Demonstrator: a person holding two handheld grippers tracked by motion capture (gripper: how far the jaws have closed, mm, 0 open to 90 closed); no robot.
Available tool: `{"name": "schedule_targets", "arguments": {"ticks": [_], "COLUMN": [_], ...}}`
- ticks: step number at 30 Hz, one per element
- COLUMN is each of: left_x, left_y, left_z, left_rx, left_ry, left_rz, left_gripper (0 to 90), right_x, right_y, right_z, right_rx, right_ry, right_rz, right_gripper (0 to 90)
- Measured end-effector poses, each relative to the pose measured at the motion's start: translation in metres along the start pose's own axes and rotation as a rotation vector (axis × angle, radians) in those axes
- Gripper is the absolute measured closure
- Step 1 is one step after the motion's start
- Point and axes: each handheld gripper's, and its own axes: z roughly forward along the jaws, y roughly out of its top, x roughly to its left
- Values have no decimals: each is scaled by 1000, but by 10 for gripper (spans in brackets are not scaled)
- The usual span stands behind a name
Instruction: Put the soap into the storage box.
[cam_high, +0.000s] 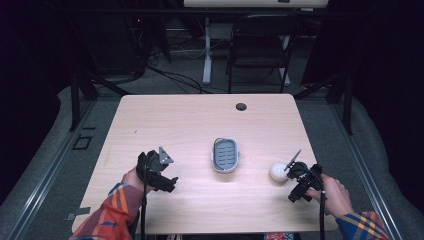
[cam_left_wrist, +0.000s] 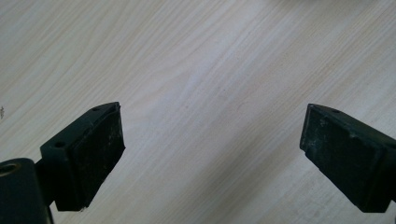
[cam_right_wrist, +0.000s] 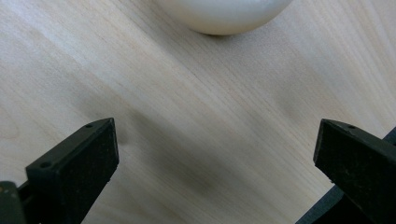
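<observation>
Light wooden table (cam_high: 200, 120) with a round grommet hole (cam_high: 241, 106) near the far edge. Grey tray (cam_high: 225, 155) at centre, slotted insert inside. White round object (cam_high: 278, 171) toward the right edge — just beside the right gripper (cam_high: 296, 186), contact not discernible. Left gripper (cam_high: 159, 172) near the left front, held above bare wood, well apart from the tray. Plaid sleeves entering from the bottom edge. Beyond the table — a dark folding chair (cam_high: 257, 47) and cables on the floor.

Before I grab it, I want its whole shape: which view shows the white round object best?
The high view: the white round object sits whole on the table beside the right gripper. The right gripper view crops it at the top edge. The left gripper view looks at bare wood.
</observation>
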Motion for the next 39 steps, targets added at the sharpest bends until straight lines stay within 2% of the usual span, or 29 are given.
{"name": "schedule_targets", "arguments": {"ticks": [5, 9, 13, 15, 16, 19, 20, 21, 22, 23, 26, 27, 28, 29, 30, 31, 32, 33, 35, 36, 37, 39], "left_x": [0, 1, 0, 1, 1, 1, 0, 0, 0, 0, 0, 0, 0, 0, 1, 0, 0, 0, 0, 0, 0, 0], "left_y": [1, -1, -3, -2, -2, -2, -3, -3, -3, -3, -3, -3, -3, -3, -3, -3, -3, -3, -3, -3, -3, -3], "left_z": [1, 0, -2, -2, -1, -2, -2, -2, -2, -2, -2, -2, -2, -2, -2, -2, -2, -2, -2, -2, -2, -2], "left_rx": [2, 1, -9, -4, -3, -4, -8, -8, -8, -8, -8, -8, -8, -7, -6, -9, -10, -9, -9, -8, -8, -6], "left_ry": [-5, 3, 7, 7, 3, 4, 7, 7, 7, 6, 7, 8, 7, 6, 2, 7, 9, 9, 10, 11, 11, 7], "left_rz": [7, 0, -7, -5, -6, -4, -4, -6, -6, -6, -5, -6, -6, -5, -5, -6, -6, -5, -5, -5, -4, -4], "left_gripper": [63, 63, 63, 62, 62, 62, 62, 62, 62, 62, 62, 62, 63, 63, 63, 63, 63, 63, 63, 63, 63, 63], "right_x": [-2, -1, 0, -1, 0, -3, 0, -5, -5, 0, -1, -2, -2, -5, -6, -8, -8, -7, -6, -4, -7, -6], "right_y": [0, 0, 4, 4, 3, 4, 2, 6, 6, 3, 5, 5, 4, 4, 4, 5, 6, 6, 7, 9, 14, 16], "right_z": [1, 2, 0, -1, 1, -2, 2, -7, -7, -2, -7, -9, -8, -10, -11, -14, -15, -13, -12, -10, -14, -15], "right_rx": [13, -4, -9, -14, -48, -33, -100, -7, -7, -102, -85, -107, -144, -151, -176, -151, -148, -174, -181, -209, -176, -196], "right_ry": [1, 14, 15, 33, 44, 50, 65, 48, 48, 63, 56, 54, 83, 93, 98, 91, 96, 95, 92, 98, 88, 95], "right_rz": [1, 12, -7, -4, 23, 7, 64, -26, -26, 44, 17, 32, 61, 56, 72, 48, 45, 62, 68, 88, 54, 50], "right_gripper": [1, 0, 0, 0, 0, 0, 0, 0, 0, 0, 0, 0, 0, 0, 0, 0, 0, 0, 0, 0, 0, 0]}}
